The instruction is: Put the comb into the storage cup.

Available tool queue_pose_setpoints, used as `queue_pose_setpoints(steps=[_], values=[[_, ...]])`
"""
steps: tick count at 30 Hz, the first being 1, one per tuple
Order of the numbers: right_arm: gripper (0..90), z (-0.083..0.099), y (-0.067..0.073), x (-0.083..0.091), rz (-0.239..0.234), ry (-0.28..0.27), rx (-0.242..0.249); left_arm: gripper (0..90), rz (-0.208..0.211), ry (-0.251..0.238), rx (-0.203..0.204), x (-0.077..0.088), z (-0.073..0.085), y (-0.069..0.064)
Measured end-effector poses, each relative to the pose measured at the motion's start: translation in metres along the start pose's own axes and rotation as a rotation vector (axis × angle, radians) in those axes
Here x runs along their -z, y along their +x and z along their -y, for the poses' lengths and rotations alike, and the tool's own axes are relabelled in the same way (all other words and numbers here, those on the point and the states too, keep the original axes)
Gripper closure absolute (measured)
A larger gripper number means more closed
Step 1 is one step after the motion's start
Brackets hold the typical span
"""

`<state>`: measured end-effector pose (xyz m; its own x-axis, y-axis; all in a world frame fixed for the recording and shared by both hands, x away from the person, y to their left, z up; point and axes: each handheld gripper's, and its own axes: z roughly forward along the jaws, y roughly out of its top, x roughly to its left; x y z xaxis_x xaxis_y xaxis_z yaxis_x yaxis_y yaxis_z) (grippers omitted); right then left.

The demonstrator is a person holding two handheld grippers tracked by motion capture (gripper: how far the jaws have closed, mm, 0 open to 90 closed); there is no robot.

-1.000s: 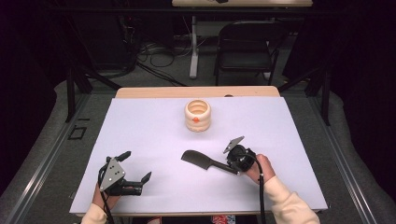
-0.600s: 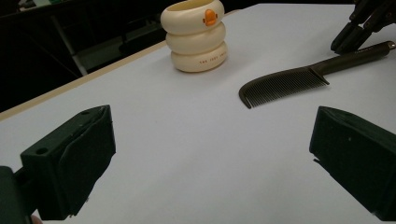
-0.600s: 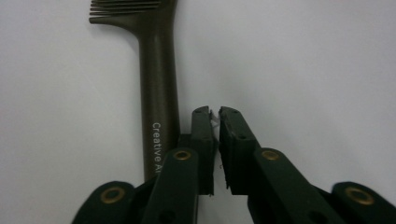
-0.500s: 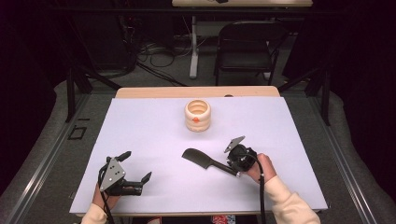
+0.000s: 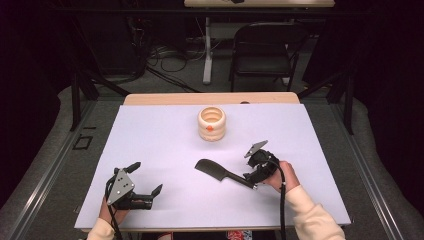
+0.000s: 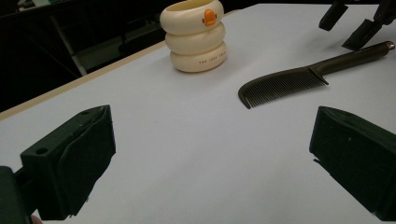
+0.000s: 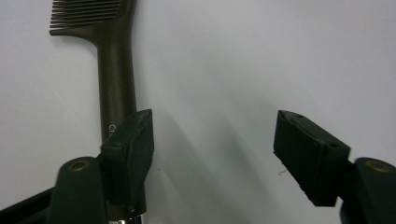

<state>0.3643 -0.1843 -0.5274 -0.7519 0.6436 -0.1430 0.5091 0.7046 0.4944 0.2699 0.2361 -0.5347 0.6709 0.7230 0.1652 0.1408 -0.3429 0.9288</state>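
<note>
Right tongs point(image 7: 212, 158) newly spread, comb point(image 7: 114, 79) seemingly beside

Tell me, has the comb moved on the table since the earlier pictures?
No. The comb lies at the same place, in front of the cream holder. The right gripper, at its handle, has just been opening, with nothing between the jaws.

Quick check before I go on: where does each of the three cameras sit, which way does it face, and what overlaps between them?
High view: above the person's side, looking forward and down on the table; both forearms, left gripper, right gripper.
Left gripper view: low between its open jaws, facing the cream ringed cup and comb.
Right gripper view: looking down between its open jaws, which have just been opening, at the comb's handle.
All three share the comb.
</note>
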Motion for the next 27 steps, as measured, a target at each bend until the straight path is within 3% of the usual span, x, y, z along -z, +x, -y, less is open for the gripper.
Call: queue_pose_setpoints(steps=[13,20,27], values=[[9.8,-0.0006,-0.0046,0.0079,-0.041,-0.038,0.009,0.3,0.0,0.0,0.002,-0.0003,-0.0001,-0.0003],[0.4,-0.0034,-0.0052,0.0069,-0.069,-0.016,0.019,0.3,0.001,-0.001,0.001,-0.0005,-0.0002,-0.0001],[0.0,-0.006,-0.0022,0.009,-0.089,-0.016,0.032,0.3,0.002,-0.004,0.004,-0.0007,-0.0002,-0.0002]])
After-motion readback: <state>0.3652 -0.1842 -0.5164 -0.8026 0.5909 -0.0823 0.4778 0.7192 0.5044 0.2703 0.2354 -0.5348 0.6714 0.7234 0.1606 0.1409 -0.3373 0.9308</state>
